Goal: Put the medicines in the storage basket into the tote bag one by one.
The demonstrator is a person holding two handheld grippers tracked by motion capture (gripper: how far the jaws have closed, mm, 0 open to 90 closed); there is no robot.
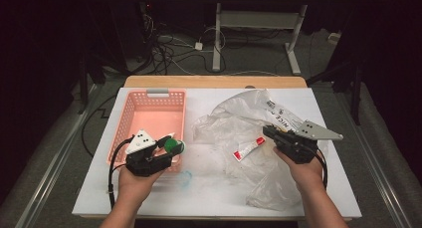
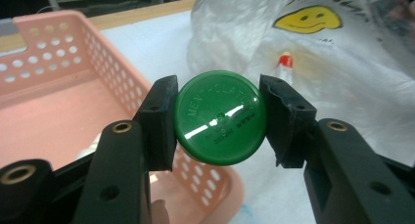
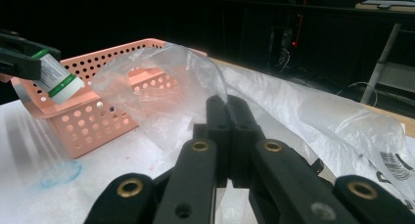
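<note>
From above, the left gripper (image 1: 166,147) hung over the near right corner of the pink basket (image 1: 130,111), its jaws clamped on a small jar with a green lid (image 1: 174,147). Across the white table (image 1: 209,188), the right gripper (image 1: 271,133) had pinched an edge of the clear plastic bag (image 1: 239,113), and a red-and-white tube (image 1: 249,149) lay inside the bag, just beside that gripper.

The left gripper view gave what the overhead could not: the green lid (image 2: 220,117) face on, with raised lettering and a glossy sheen, and a pad pressed to it on either side across its widest part. I judged the jar light and rigid, but its smooth round rim looked slippery, so a hold straight across the middle seemed the safest one; off centre it might squirt out. The basket's perforated wall (image 2: 105,53) sat just below and to the left, and a yellow smiley was printed on the bag (image 2: 342,62) behind.

The right gripper view showed its jaws shut tight, a thin fold of the bag (image 3: 161,82) rising from between them. The film looked limp, slick and easily torn, best gripped where it bunched. Far off at the left I saw the jar side on, with a white label (image 3: 54,75), held above the basket (image 3: 98,116), which neither other view gave.
</note>
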